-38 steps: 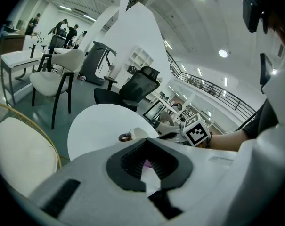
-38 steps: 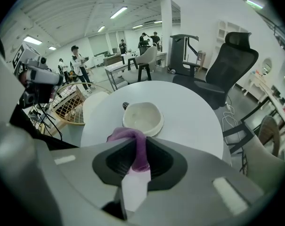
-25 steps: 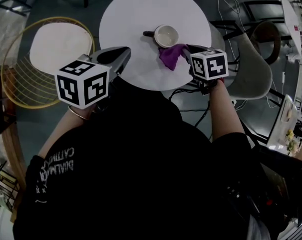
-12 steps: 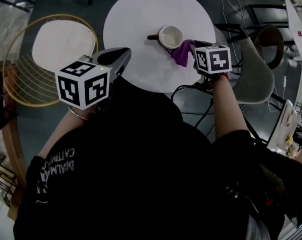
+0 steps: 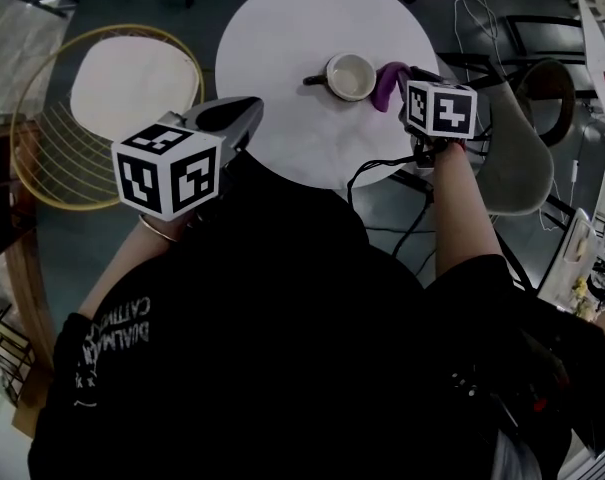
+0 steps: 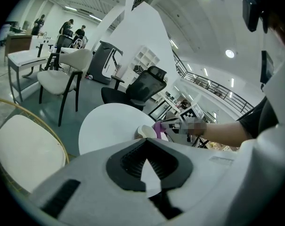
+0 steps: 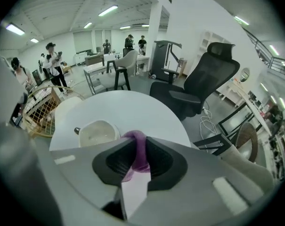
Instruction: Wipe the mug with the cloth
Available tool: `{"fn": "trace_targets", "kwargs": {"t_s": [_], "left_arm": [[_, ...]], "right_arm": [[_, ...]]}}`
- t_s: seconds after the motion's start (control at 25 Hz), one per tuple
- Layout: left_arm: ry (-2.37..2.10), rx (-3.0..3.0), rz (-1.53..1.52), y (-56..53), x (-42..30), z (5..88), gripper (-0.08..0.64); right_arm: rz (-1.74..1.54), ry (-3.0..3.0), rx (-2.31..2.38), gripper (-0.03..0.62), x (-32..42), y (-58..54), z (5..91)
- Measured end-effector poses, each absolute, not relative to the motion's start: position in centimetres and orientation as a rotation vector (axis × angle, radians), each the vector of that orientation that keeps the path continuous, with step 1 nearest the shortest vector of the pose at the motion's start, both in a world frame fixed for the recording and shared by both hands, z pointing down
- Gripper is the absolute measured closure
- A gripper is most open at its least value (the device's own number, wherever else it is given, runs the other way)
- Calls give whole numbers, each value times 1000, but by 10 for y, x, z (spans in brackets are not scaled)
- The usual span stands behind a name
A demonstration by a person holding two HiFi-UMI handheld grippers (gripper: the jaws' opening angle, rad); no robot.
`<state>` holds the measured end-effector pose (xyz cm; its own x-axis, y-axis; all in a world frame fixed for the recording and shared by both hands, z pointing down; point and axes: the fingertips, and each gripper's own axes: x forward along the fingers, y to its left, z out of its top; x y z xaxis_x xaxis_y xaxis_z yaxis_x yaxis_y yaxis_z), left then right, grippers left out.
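Head view: mug upright on the worktop; cloth just right of it.
Left gripper view: your left claw is pressed together, empty, well short of the mug.
Right gripper view: your right claw pinches the cloth beside the mug; wiping looks barely begun.

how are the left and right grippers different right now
The right gripper is shut on the purple cloth; the left gripper is shut with nothing between its jaws. The right gripper is close beside the mug; the left gripper hangs at the near edge of the table, well away from the mug. Both carry a marker cube and point toward the table.
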<state>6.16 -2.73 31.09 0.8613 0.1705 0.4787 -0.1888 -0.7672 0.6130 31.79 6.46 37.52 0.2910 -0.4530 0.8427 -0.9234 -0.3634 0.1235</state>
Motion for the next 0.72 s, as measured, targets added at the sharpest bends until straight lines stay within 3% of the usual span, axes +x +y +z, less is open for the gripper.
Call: {"fn": "trace_targets", "kwargs": {"t_s": [0.72], "left_arm": [[118, 2456, 716, -17, 43, 294, 558]], "right_arm": [[1174, -1654, 2532, 518, 258, 47, 289]]}}
